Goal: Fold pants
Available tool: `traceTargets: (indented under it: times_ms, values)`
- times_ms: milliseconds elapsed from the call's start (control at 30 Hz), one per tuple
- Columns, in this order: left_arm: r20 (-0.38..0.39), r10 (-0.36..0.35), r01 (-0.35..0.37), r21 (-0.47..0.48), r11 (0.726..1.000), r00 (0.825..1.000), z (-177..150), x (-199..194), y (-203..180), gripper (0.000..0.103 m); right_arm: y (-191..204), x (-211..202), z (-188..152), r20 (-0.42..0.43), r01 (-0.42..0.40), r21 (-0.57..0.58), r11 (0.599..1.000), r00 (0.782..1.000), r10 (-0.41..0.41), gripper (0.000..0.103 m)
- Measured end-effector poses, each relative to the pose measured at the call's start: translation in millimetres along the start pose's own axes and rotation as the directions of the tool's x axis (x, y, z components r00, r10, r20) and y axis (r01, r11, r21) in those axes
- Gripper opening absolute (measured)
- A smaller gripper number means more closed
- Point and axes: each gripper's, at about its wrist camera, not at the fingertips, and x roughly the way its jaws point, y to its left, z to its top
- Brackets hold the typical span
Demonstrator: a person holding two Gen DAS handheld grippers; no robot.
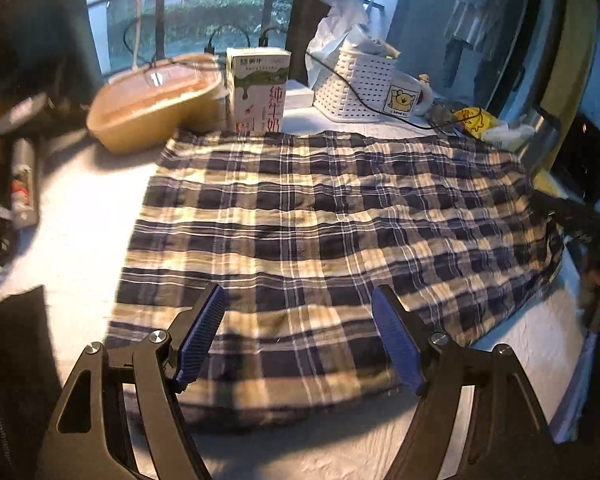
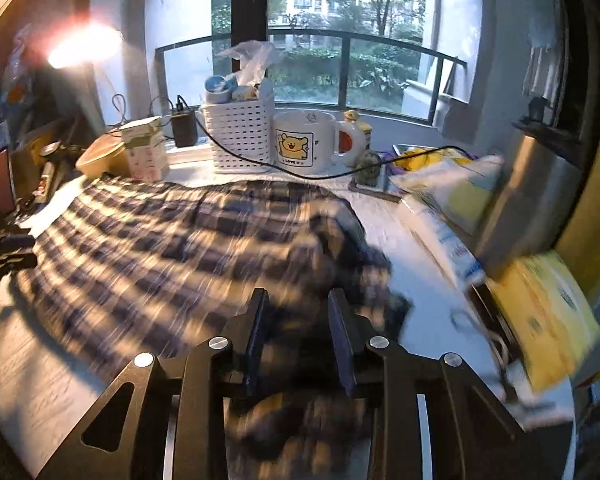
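Blue and cream plaid pants lie spread flat on the white table. My left gripper is open and hovers over the near edge of the cloth, holding nothing. In the right wrist view the pants are motion-blurred and bunched at their right end. My right gripper has its jaws partly closed around that dark bunched cloth. Whether the pads pinch it is unclear.
Along the back stand a tan tub, a milk carton, a white basket and a bear mug. A black cable crosses the table. Yellow and white packages crowd the right edge. Clutter sits at left.
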Motion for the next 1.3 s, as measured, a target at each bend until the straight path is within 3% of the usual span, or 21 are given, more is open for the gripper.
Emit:
traceTargets:
  times_ms: [133, 433, 500, 533, 567, 600, 767, 867, 967, 1033, 1300]
  values:
    - [-0.058, 0.05, -0.052, -0.019, 0.998, 0.997, -4, 19, 13, 0.076, 3, 47, -5, -0.133, 0.176, -0.155, 0.972, 0.971, -0.197, 0.032]
    - [-0.029, 0.107, -0.107, -0.006, 0.994, 0.994, -4, 1, 38, 0.075, -20, 16, -14, -0.114, 0.19, -0.037, 0.981, 0.974, -0.193, 0.034]
    - [0.003, 0.117, -0.117, -0.006, 0.993, 0.993, -4, -11, 44, 0.075, -28, -6, -20, -0.095, 0.218, 0.032, 0.975, 0.972, -0.214, 0.044]
    - [0.012, 0.121, -0.121, -0.005, 0.993, 0.993, -4, -16, 47, 0.075, -32, -17, -24, -0.087, 0.224, 0.075, 0.972, 0.972, -0.217, 0.06]
    - [0.023, 0.127, -0.127, -0.006, 0.992, 0.992, -4, -22, 50, 0.076, -36, -30, -30, -0.08, 0.212, 0.124, 0.969, 0.976, -0.203, 0.072]
    - [0.03, 0.128, -0.128, -0.007, 0.992, 0.991, -5, -26, 52, 0.076, -38, -40, -37, -0.074, 0.186, 0.165, 0.968, 0.982, -0.176, 0.074]
    - [0.055, 0.126, -0.126, -0.001, 0.992, 0.991, -10, -41, 55, 0.076, -26, -69, -66, -0.101, 0.137, 0.284, 0.949, 0.989, -0.112, 0.074]
    - [0.07, 0.117, -0.118, 0.004, 0.993, 0.991, -14, -48, 56, 0.075, -8, -63, -82, -0.132, 0.069, 0.359, 0.931, 0.991, -0.023, 0.074]
    - [0.078, 0.126, -0.127, 0.0, 0.992, 0.989, -17, -52, 61, 0.075, 10, -56, -96, -0.148, 0.052, 0.402, 0.914, 0.989, 0.009, 0.074]
    - [0.08, 0.133, -0.133, -0.014, 0.991, 0.988, -20, -55, 67, 0.075, 17, -54, -96, -0.145, 0.075, 0.421, 0.904, 0.989, -0.014, 0.074]
    - [0.055, 0.179, -0.173, -0.105, 0.979, 0.982, -33, -57, 93, 0.075, 9, -28, -74, -0.103, -0.007, 0.508, 0.862, 0.992, 0.068, 0.074]
